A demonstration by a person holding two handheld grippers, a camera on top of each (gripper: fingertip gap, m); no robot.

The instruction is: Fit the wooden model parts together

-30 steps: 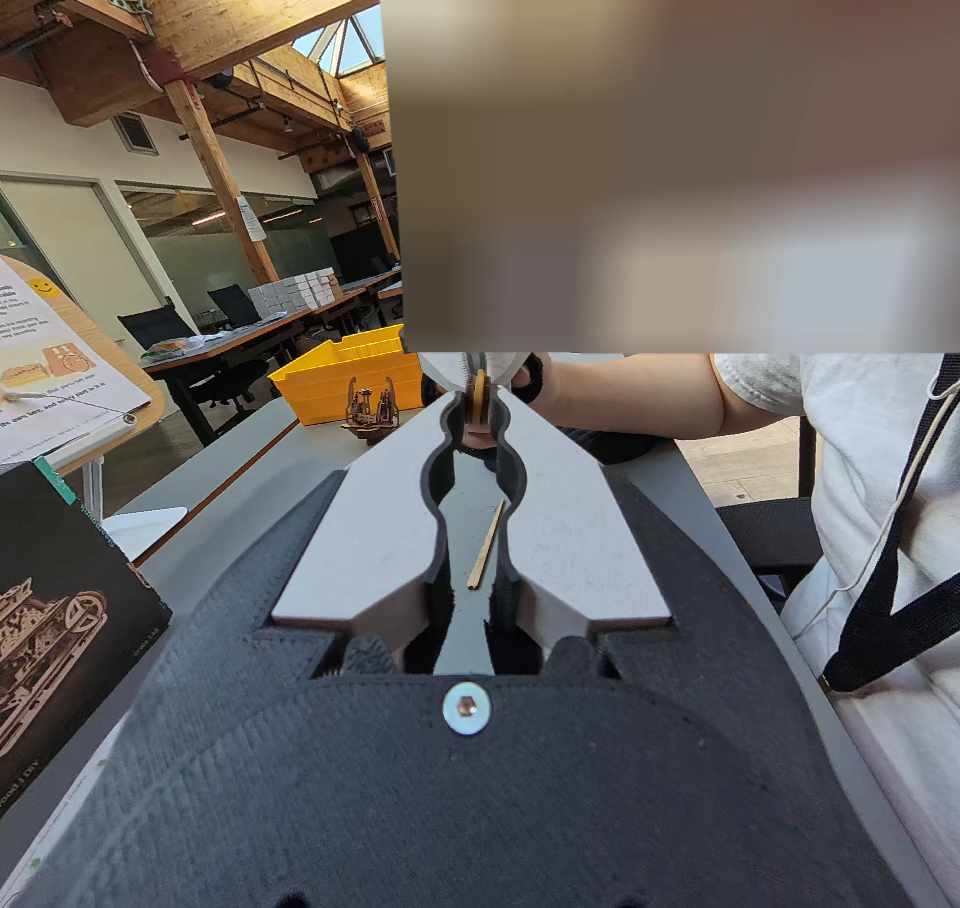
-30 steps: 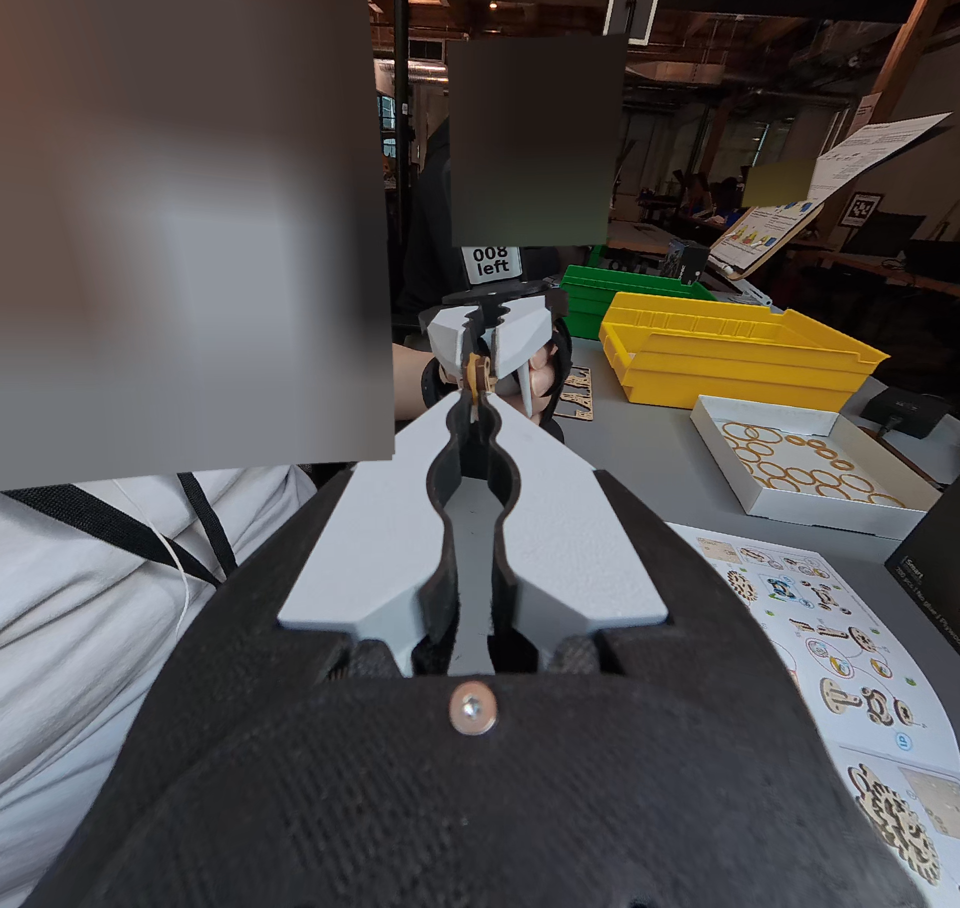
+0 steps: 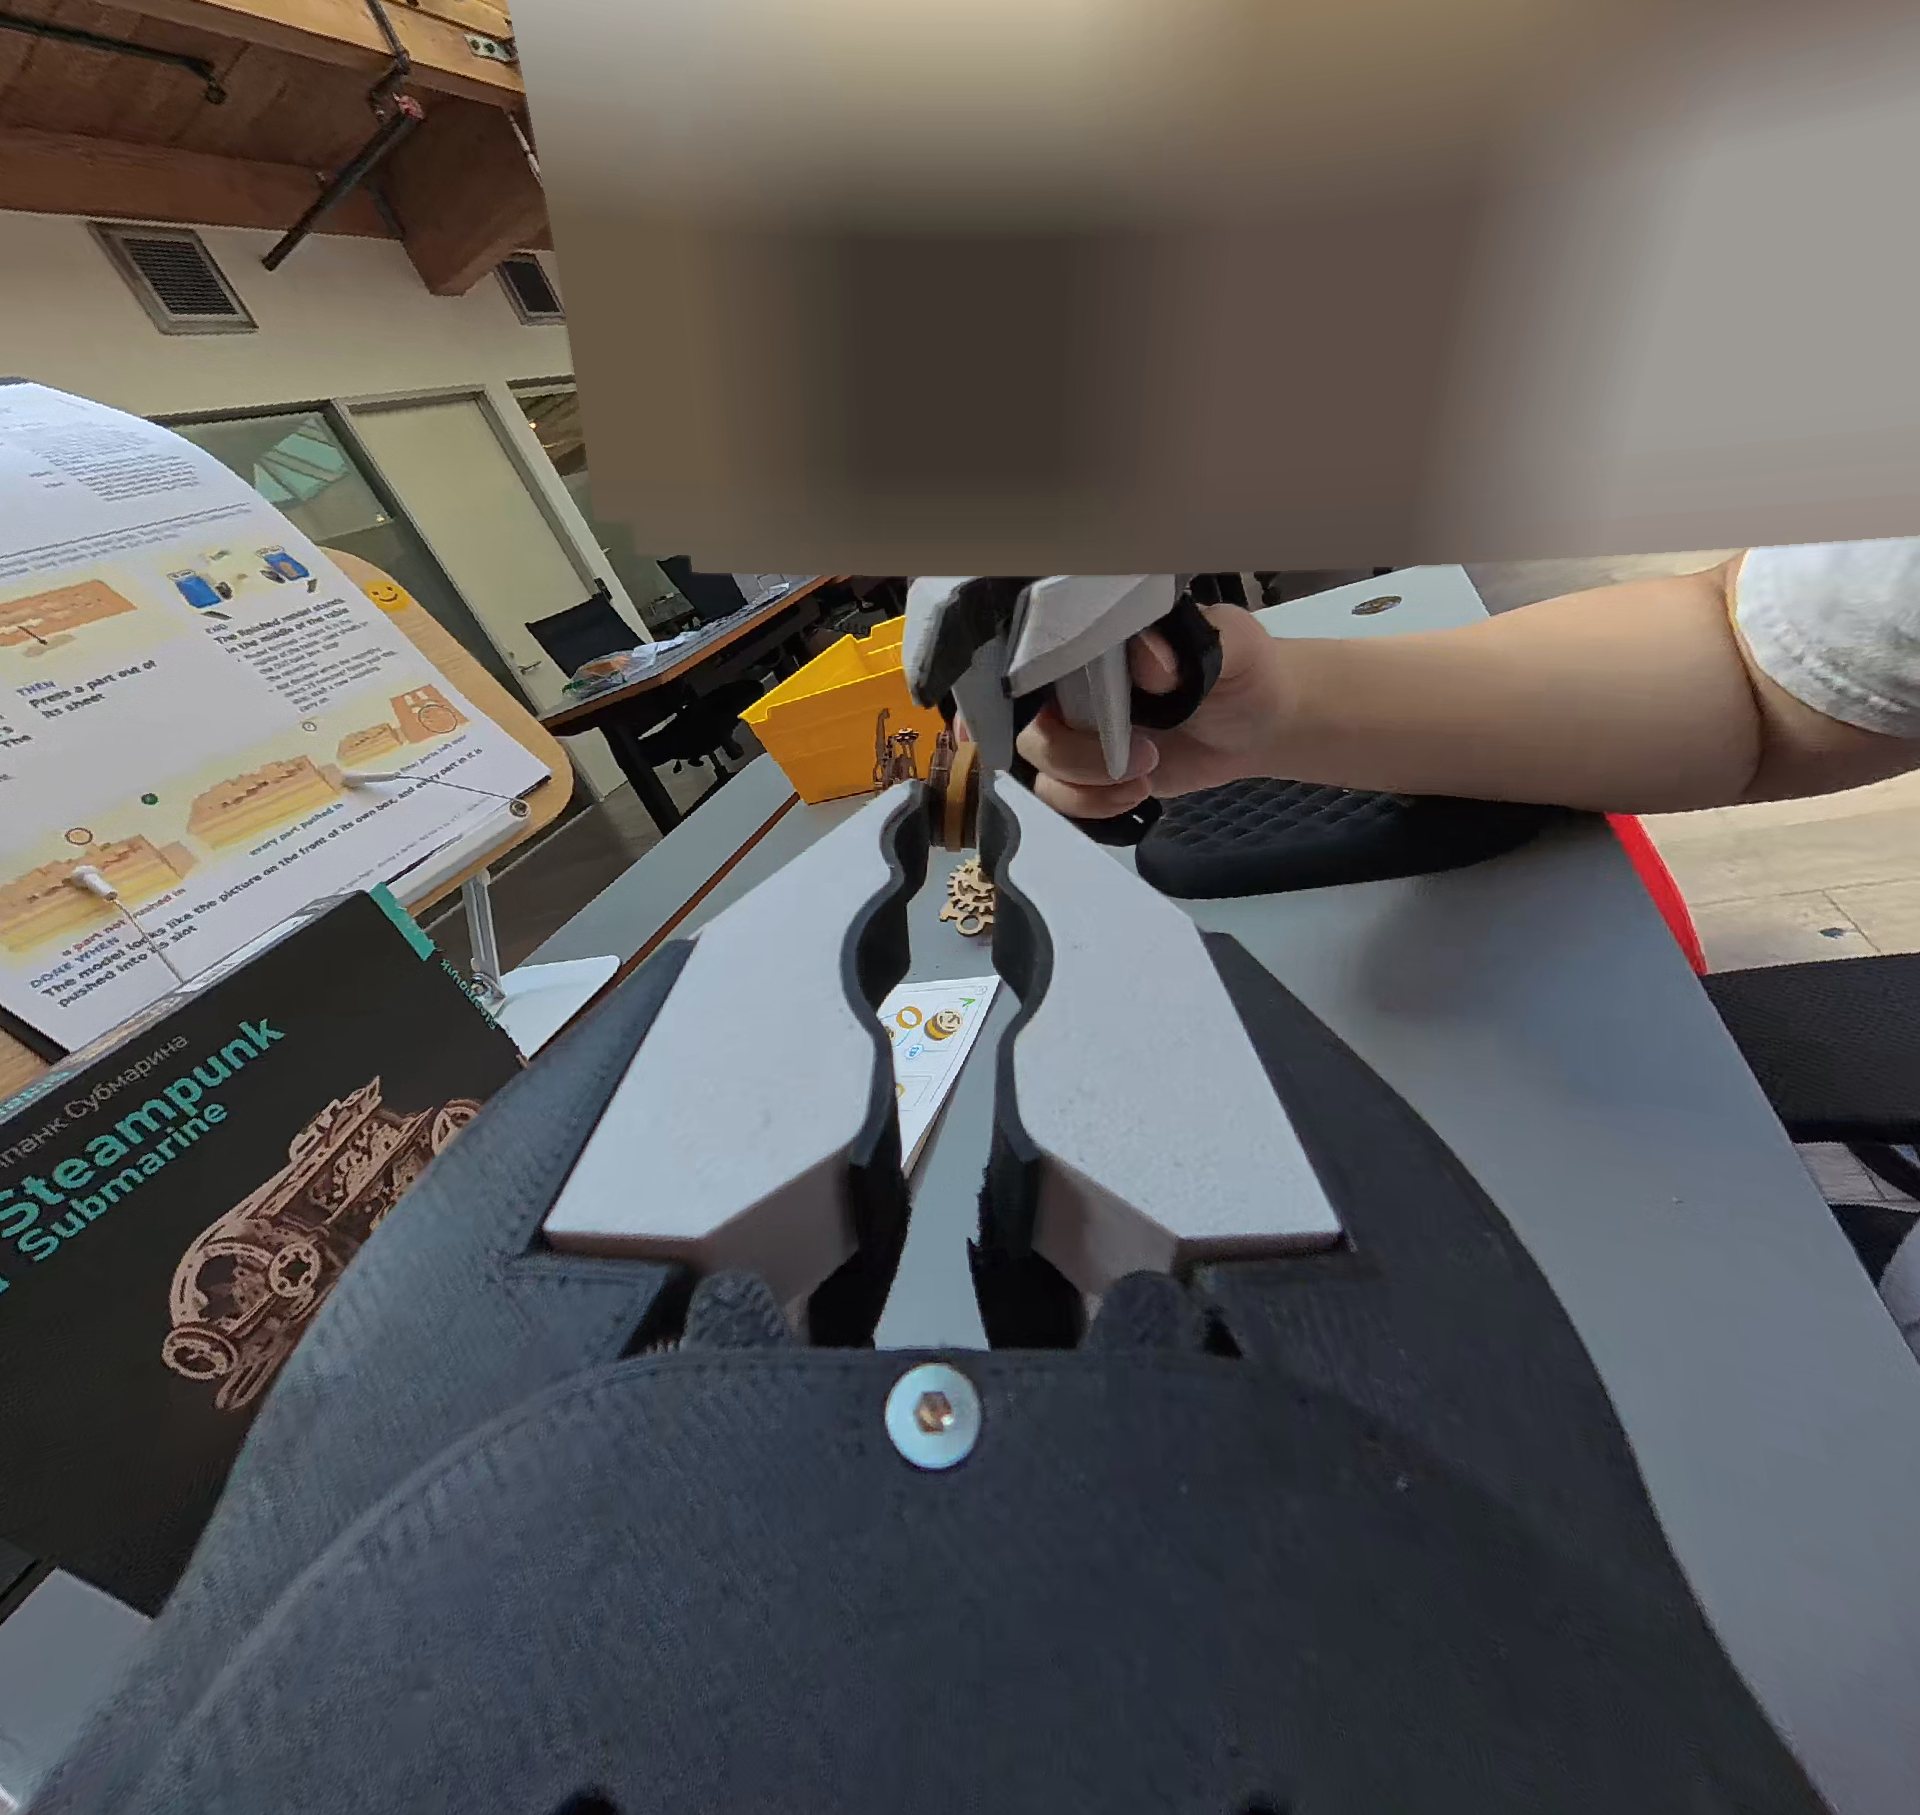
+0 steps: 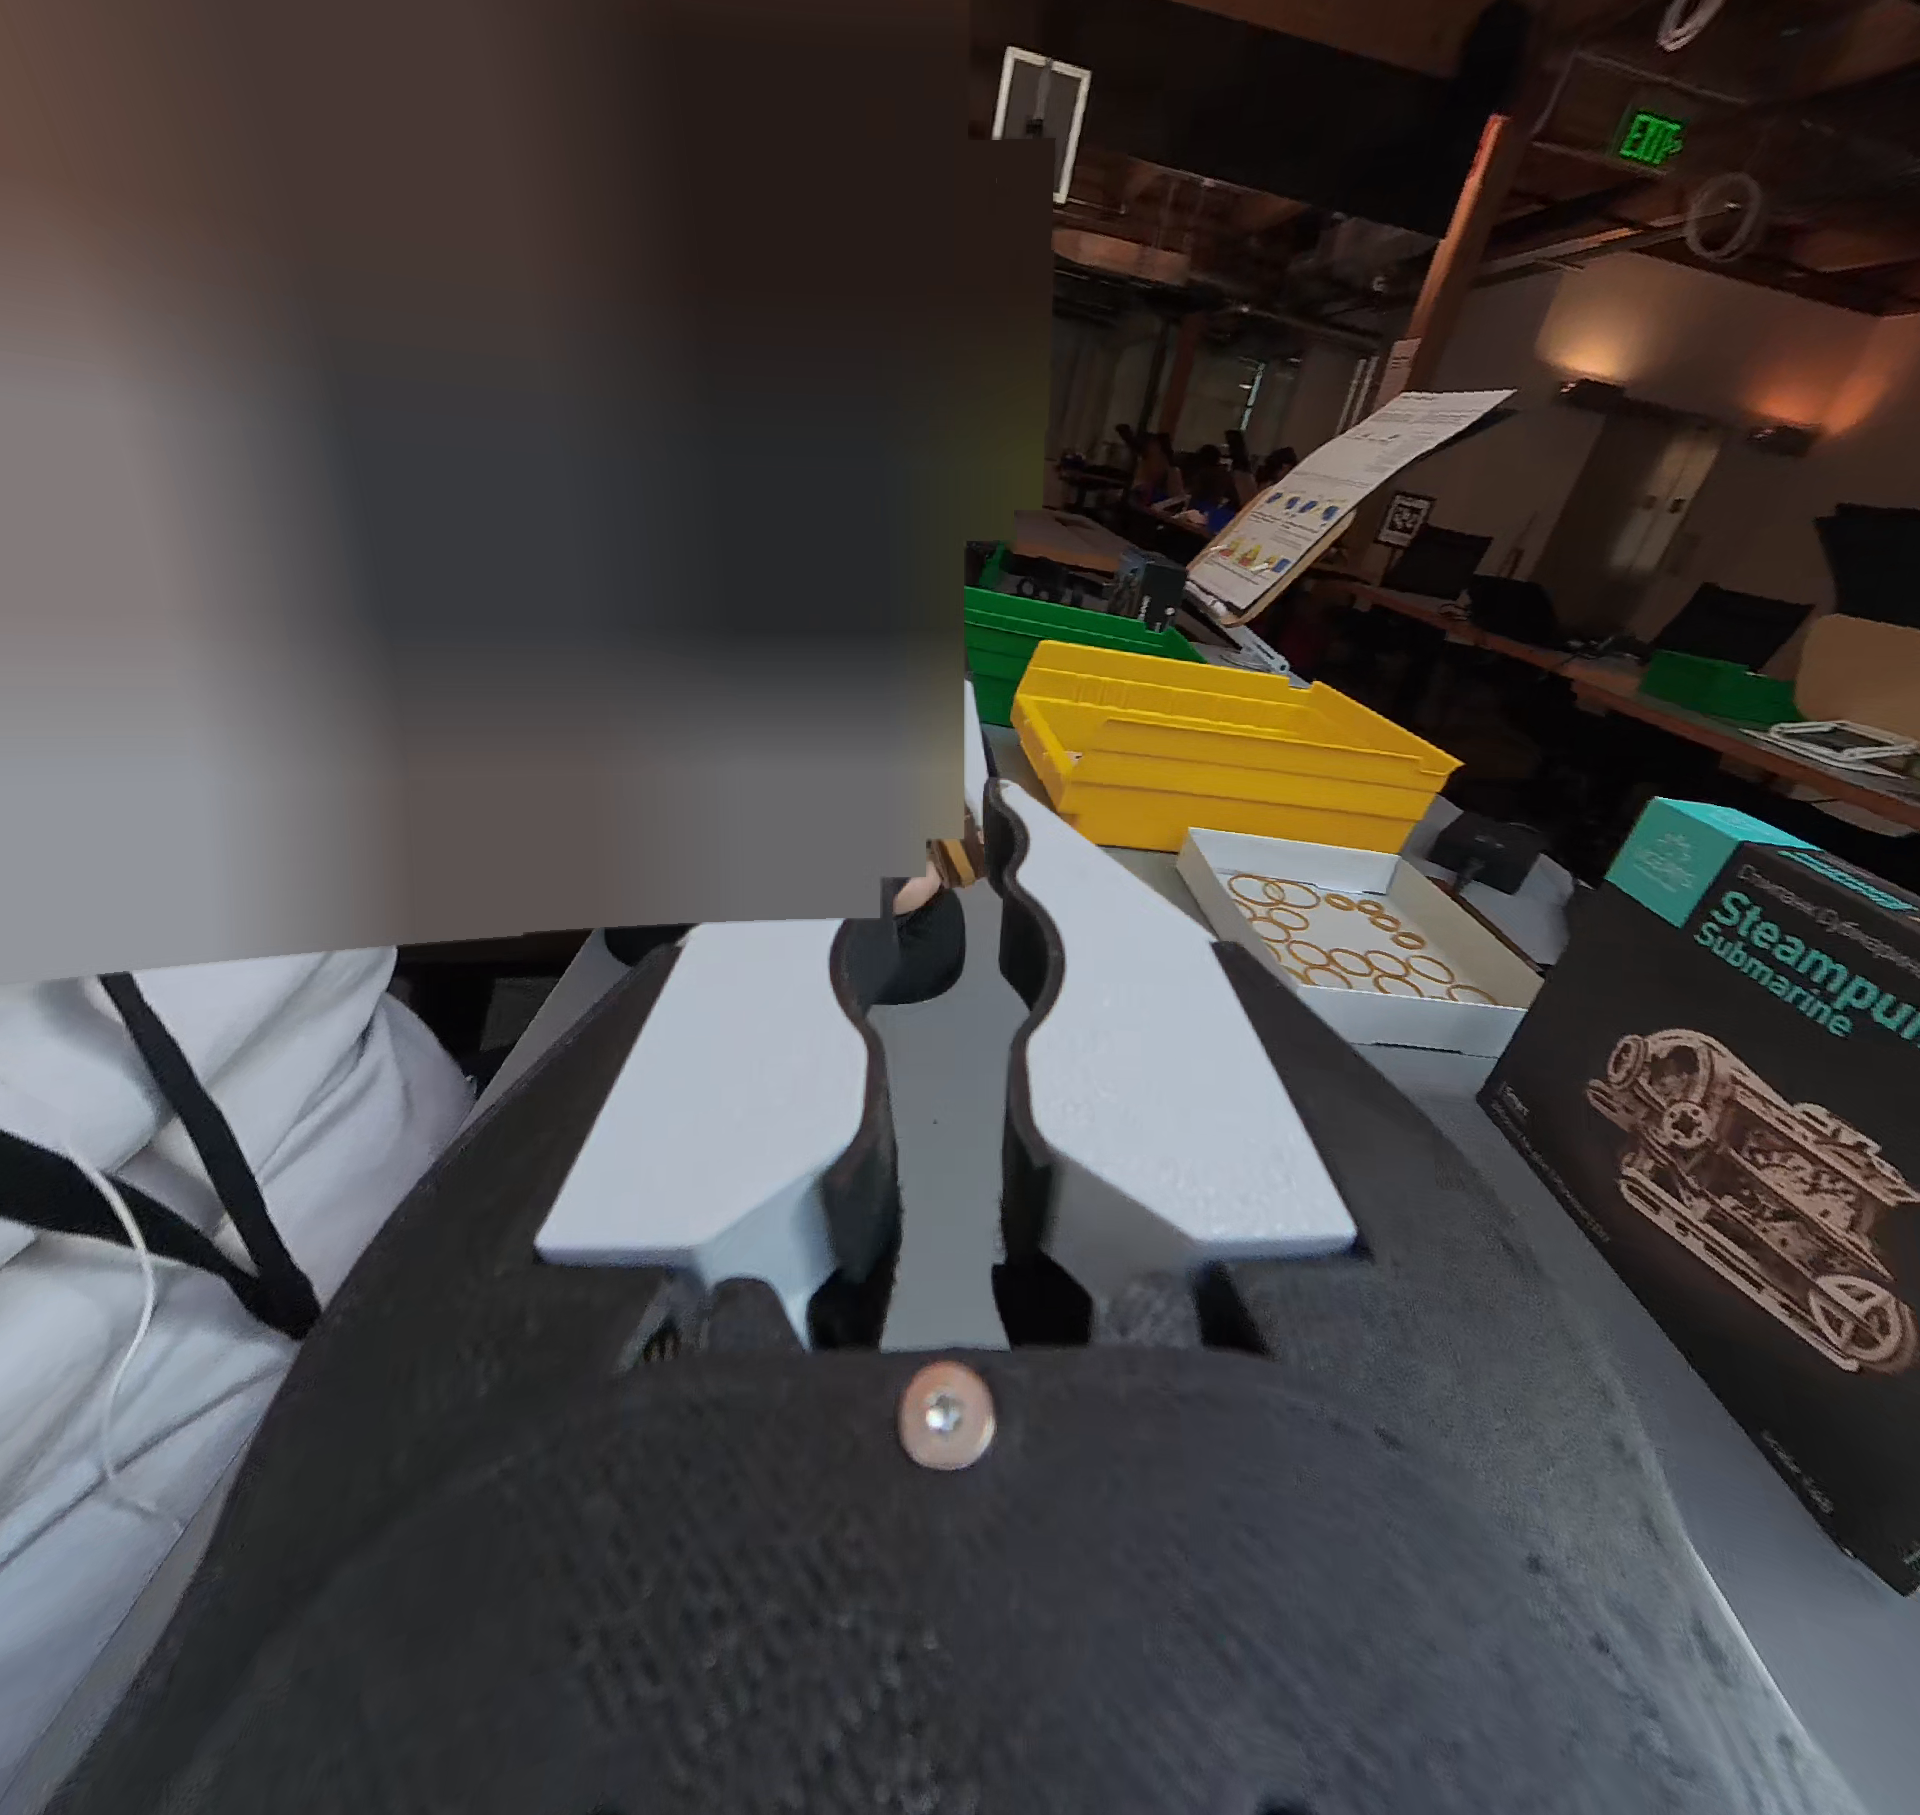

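My left gripper [image 3: 954,804] is shut on a small stack of round wooden discs [image 3: 954,799], held above the grey table [image 3: 1455,1090]. My right gripper [image 3: 987,763] comes down from above right, and its tips touch the stack's upper edge. In the right wrist view the wooden discs [image 4: 956,861] sit just inside my right gripper [image 4: 951,815], whose left fingertip is hidden by a blurred patch, so its grip does not show. A loose wooden gear piece [image 3: 966,898] lies on the table under the left fingers.
A dark model box [image 3: 208,1194] and an instruction board [image 3: 208,705] stand to the left. A leaflet [image 3: 935,1038], a black pad [image 3: 1330,830], a yellow bin [image 4: 1226,757], a white tray of wooden rings [image 4: 1351,944] and a small built model [image 3: 899,747] are on the table.
Both grippers have shifted and tilted, still meeting at the discs. The right gripper now reaches in from above right, and its jaws stand slightly wider. The left gripper still holds the discs.
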